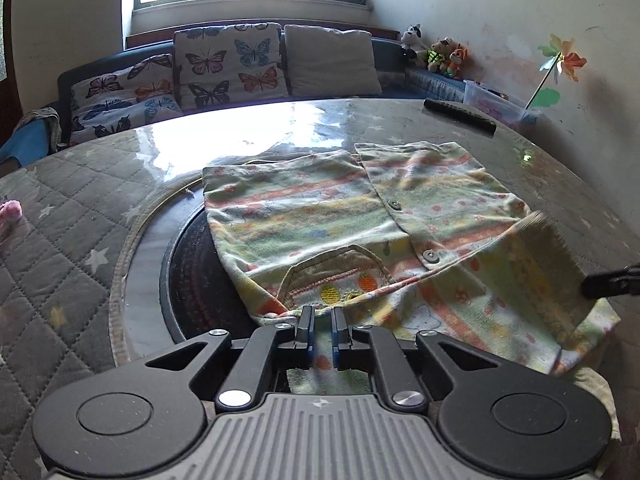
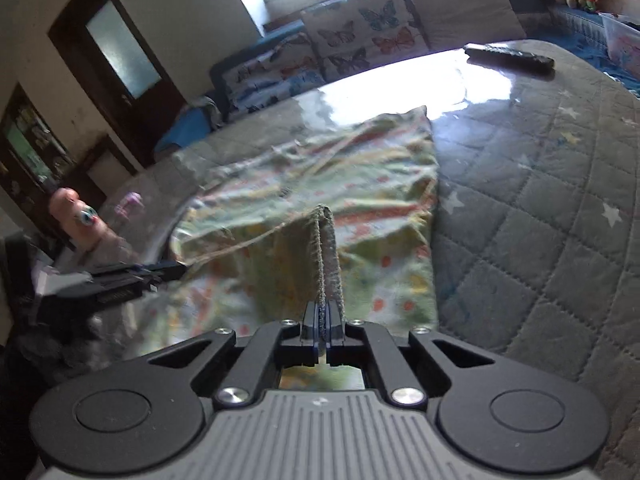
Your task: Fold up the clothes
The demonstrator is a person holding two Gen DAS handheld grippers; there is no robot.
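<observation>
Nearest the lens, the left gripper (image 1: 322, 326) stands with its jaws a narrow gap apart, astride the near hem of the child's striped terry garment (image 1: 320, 216); cloth shows between the blue pads (image 1: 310, 350), but whether they actually pinch it cannot be told. The right gripper (image 2: 322, 320) is closed tight on a ribbed edge of the same garment (image 2: 320, 168), and that edge rises from the jaws as a thin upright fold, which suggests the cloth is being carried over itself. In the left view this lifted corner shows as a raised flap at the right, with the right gripper's (image 1: 612, 282) dark tip beside it. Such fabric is likely light, soft and limp, not slippery; it will sag wherever it is unsupported, so the hems and corners are the sensible places to take hold, clear of the snap buttons (image 1: 431, 256) and the fruit-trimmed pocket (image 1: 340, 280). Beyond the grippers, the garment lies spread on the round table (image 1: 80, 208) under a glossy cover over star-quilted cloth. Farther off, a dark remote control (image 1: 460, 116) rests near the table's far edge, and past it stand the butterfly cushions (image 1: 228, 64) on a sofa beneath the window.
</observation>
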